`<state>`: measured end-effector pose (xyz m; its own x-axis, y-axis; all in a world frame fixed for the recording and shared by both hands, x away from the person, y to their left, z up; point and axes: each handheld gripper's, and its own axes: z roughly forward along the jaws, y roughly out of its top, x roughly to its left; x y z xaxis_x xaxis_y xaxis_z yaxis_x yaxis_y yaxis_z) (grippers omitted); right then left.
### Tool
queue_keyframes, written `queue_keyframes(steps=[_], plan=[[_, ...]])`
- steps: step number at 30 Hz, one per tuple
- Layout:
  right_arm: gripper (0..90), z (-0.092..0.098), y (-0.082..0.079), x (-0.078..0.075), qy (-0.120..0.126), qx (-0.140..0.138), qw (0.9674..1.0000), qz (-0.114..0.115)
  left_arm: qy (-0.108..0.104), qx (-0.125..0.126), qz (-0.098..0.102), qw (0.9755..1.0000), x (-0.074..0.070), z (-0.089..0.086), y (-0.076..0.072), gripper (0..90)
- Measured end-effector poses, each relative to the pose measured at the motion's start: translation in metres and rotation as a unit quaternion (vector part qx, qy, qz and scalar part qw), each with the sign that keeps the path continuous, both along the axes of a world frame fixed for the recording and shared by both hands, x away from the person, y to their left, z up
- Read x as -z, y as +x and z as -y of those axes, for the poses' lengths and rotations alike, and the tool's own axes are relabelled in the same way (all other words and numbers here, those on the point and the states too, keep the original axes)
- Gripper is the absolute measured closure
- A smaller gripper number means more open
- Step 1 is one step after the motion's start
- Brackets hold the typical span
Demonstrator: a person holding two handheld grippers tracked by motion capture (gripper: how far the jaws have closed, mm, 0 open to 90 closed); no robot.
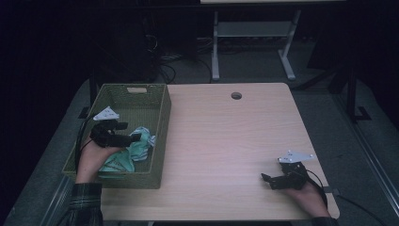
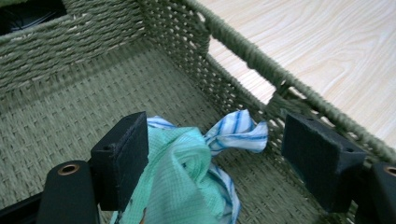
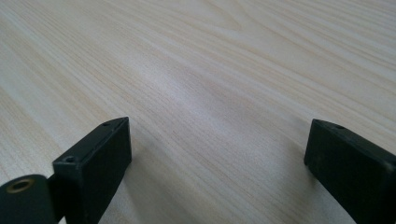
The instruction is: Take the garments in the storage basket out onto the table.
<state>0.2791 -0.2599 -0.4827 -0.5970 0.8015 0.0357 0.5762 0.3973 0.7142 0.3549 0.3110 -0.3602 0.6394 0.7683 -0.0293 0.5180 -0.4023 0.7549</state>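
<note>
A green woven basket stands on the left part of the light wooden table. In it lies a crumpled mint-green and blue-striped cloth. My left gripper is down inside the basket, over the cloth. In the left gripper view its jaws stand wide apart; the cloth lies against the left jaw and clear of the right one, near the basket wall. My right gripper rests low at the table's front right, open, with bare wood between its jaws.
A round cable hole sits near the table's far edge. Beyond the table stand white desk legs and cables on the dark floor. The basket's handle cutout opens toward the tabletop.
</note>
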Motion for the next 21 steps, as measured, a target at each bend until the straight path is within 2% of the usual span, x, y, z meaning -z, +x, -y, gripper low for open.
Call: queue_keyframes(steps=[10, 14, 21], plan=[[7.1, 0.0, 0.0, 0.0, 0.0, 0.0, 1.0, 0.0, 0.002, -0.012, -0.009, 0.9999, 0.011, -0.005, 0.004, 22.9], [7.1, 0.0, 0.0, 0.0, 0.0, 0.0, 1.0, 0.0, 0.021, -0.016, -0.018, 0.9995, 0.019, -0.007, 0.007, 22.9], [7.1, 0.0, 0.0, 0.0, 0.0, 0.0, 1.0, 0.0, 0.028, -0.025, -0.029, 0.9989, 0.026, -0.009, 0.008, 22.9]])
